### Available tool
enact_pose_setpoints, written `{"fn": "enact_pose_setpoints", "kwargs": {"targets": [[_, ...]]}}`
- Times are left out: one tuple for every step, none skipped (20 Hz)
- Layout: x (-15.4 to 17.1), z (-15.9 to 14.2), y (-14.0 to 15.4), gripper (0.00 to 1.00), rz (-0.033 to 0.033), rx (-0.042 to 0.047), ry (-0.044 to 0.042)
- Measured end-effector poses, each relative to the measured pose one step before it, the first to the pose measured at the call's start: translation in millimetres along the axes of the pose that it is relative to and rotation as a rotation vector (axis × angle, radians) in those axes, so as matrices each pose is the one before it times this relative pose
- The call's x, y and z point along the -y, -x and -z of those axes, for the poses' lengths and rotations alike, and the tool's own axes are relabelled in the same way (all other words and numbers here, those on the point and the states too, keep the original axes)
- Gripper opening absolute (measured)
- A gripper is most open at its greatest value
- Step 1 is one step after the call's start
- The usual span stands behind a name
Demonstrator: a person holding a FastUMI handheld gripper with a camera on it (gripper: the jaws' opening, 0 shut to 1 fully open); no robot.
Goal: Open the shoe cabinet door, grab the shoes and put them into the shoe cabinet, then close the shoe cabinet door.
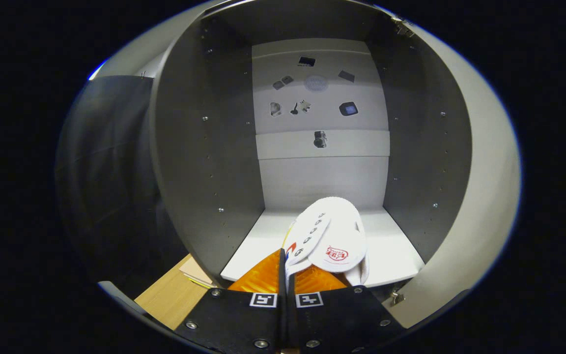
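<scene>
A white shoe (329, 241) with a red logo on its insole and a row of lace eyelets hangs from my gripper (287, 268), whose two fingers are pressed together on the shoe's side wall. The shoe's toe points into the open shoe cabinet (204, 162), above its white bottom shelf (391, 250). The cabinet's grey side walls stand left and right of the shoe. Its pale back panel (320, 147) carries several small dark stickers. The cabinet door (484, 196) is swung open on the right, with a hinge near its lower corner.
A black cloth wall (111, 187) hangs left of the cabinet. Below the cabinet's left corner lies a light wooden floor (175, 295) with a flat pale piece on it. Room remains on the shelf to both sides of the shoe.
</scene>
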State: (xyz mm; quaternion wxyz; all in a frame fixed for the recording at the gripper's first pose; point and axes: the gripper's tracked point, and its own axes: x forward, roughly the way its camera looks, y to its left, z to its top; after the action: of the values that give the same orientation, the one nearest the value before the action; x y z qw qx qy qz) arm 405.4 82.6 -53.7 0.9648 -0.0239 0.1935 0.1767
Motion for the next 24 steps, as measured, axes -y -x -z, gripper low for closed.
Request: {"fn": "enact_pose_setpoints", "kwargs": {"targets": [[3.36,-2.68,-13.76,0.00,0.00324,-0.00203,0.00769],[2.55,-1.41,-13.65,0.00,0.00338,-0.00711,0.00114],[3.75,-0.35,-13.51,0.00,-0.00100,-0.01083,-0.00063],[3.76,-0.05,-12.84,0.00,0.00007,-0.01098,-0.00180],[2.82,0.72,-13.35,0.00,-0.00054,-0.01337,-0.00058],[2.76,1.04,-11.67,0.00,0.00512,-0.01264,-0.00195],[2.35,2.38,-11.78,0.00,0.00575,-0.01254,0.00112],[1.96,2.13,-10.12,0.00,0.00611,-0.01589,0.00019],[0.26,1.93,-9.03,0.00,-0.00031,-0.01223,-0.00319],[0.86,-0.22,-7.94,0.00,0.00243,-0.01243,-0.00197],[-0.73,-0.66,-9.52,0.00,0.00255,-0.00953,-0.00427],[0.90,-1.22,-6.52,0.00,0.00266,-0.00505,-0.00305],[0.82,1.61,-3.57,0.00,0.00003,-0.01144,-0.00886],[2.35,2.37,-3.39,0.00,0.00222,-0.01732,-0.01357],[-0.72,2.48,1.30,0.00,-0.01257,-0.00999,-0.01740],[0.21,0.91,0.98,0.00,0.00079,-0.00239,-0.00620],[-0.05,0.66,0.15,0.00,0.00307,-0.00338,0.00127],[0.73,1.59,0.42,0.03,0.00371,-0.00627,0.00282],[-1.58,-0.22,-1.66,0.05,0.00134,-0.00149,-0.00096],[-1.94,0.17,1.28,0.07,-0.00126,-0.00324,-0.01083],[-1.80,-3.03,3.33,0.10,-0.00298,0.00964,-0.00924],[-0.18,-0.75,4.34,0.20,-0.00072,0.00214,0.00097],[-2.15,0.87,4.33,0.24,-0.00355,0.00402,0.00312],[-0.50,0.63,4.10,0.30,0.00195,0.00489,0.00497]]}}
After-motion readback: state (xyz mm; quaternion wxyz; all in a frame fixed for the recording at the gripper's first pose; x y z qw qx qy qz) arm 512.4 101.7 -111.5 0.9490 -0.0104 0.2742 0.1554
